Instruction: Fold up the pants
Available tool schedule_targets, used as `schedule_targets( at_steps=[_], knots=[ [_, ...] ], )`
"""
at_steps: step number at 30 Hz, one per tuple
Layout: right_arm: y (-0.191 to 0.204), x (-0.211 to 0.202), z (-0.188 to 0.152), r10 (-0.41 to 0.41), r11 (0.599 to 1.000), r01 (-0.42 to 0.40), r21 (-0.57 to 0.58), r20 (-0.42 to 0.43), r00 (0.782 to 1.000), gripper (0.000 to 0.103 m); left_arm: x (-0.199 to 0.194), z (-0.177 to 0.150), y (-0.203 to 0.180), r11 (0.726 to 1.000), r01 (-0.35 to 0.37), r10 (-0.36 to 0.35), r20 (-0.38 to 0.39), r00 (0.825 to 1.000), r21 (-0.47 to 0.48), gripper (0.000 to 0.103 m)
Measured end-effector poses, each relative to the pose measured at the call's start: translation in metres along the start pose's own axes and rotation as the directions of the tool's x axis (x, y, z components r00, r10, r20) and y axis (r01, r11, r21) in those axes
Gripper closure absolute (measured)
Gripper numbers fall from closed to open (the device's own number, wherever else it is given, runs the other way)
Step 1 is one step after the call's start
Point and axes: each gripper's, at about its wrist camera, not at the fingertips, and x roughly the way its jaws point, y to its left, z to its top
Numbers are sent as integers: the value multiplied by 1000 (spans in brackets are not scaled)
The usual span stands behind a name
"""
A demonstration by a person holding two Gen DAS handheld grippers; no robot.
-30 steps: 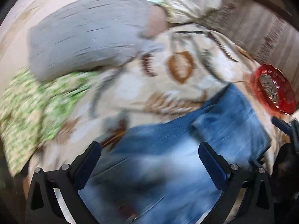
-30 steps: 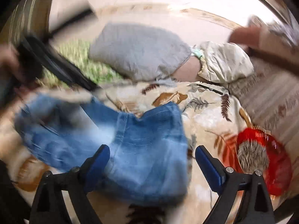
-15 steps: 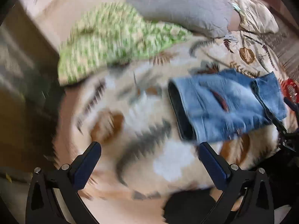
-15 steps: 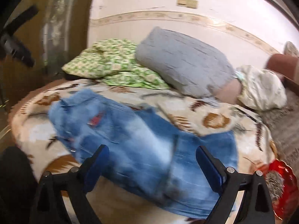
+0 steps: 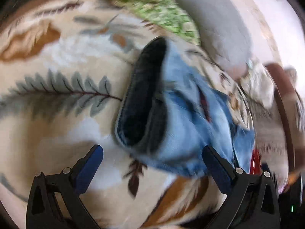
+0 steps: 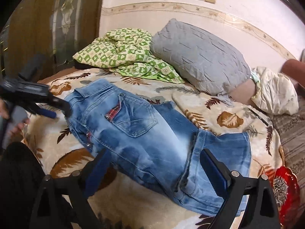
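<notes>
Faded blue jeans (image 6: 148,139) lie on the leaf-print blanket (image 6: 228,118), legs folded back over themselves, back pocket up. In the left wrist view the jeans (image 5: 183,118) show their dark open waistband toward me. My left gripper (image 5: 152,162) is open and empty, just short of the waistband; it also shows in the right wrist view (image 6: 55,110) at the waist end, its jaws apart. My right gripper (image 6: 154,169) is open and empty, hovering over the near edge of the jeans beside the fold.
A green patterned quilt (image 6: 125,57) and a grey pillow (image 6: 202,55) lie at the back of the bed by the wall. A cream bundle (image 6: 274,93) sits at the right. A red glass dish (image 6: 284,190) stands on the bed's right edge.
Both grippers pulled back from the jeans. The left one swung round to the waist end and now faces the open waistband. The right one rose and steadied over the near edge.
</notes>
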Motion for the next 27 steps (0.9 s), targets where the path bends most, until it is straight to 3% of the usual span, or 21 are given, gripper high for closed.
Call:
schedule_targets(
  at_steps=[1, 4, 8, 10, 15, 19, 23, 27],
  knots=[
    [-1, 1, 2, 7, 1000, -7, 9, -5, 1000, 7, 10, 0, 0, 1000, -14, 14, 9, 1000, -5, 0],
    [-4, 3, 12, 42, 999, -42, 25, -12, 999, 7, 15, -9, -20, 986, -68, 53, 102, 993, 150, 3],
    [-12, 5, 38, 102, 994, -102, 28, -6, 995, 7, 14, -7, -7, 992, 0, -14, 107, 994, 130, 48],
    [-16, 9, 55, 148, 988, -148, 40, -4, 989, 7, 14, -4, 2, 991, 39, -52, 100, 994, 128, 54],
    [-11, 38, 103, 288, 957, -285, 54, -78, 954, 7, 11, -3, -6, 976, -3, -21, 109, 994, 218, 55],
    [18, 81, 140, 287, 956, -294, -7, -201, 937, 7, 11, -6, -6, 964, -9, -23, 118, 993, 267, 55],
    [46, 130, 171, 317, 938, -345, -28, -333, 888, 7, 11, -15, -8, 945, -43, -9, 157, 988, 325, 55],
    [84, 179, 199, 254, 933, -340, -117, -453, 855, 7, 12, -18, -10, 930, -64, 0, 175, 985, 362, 55]
  ],
)
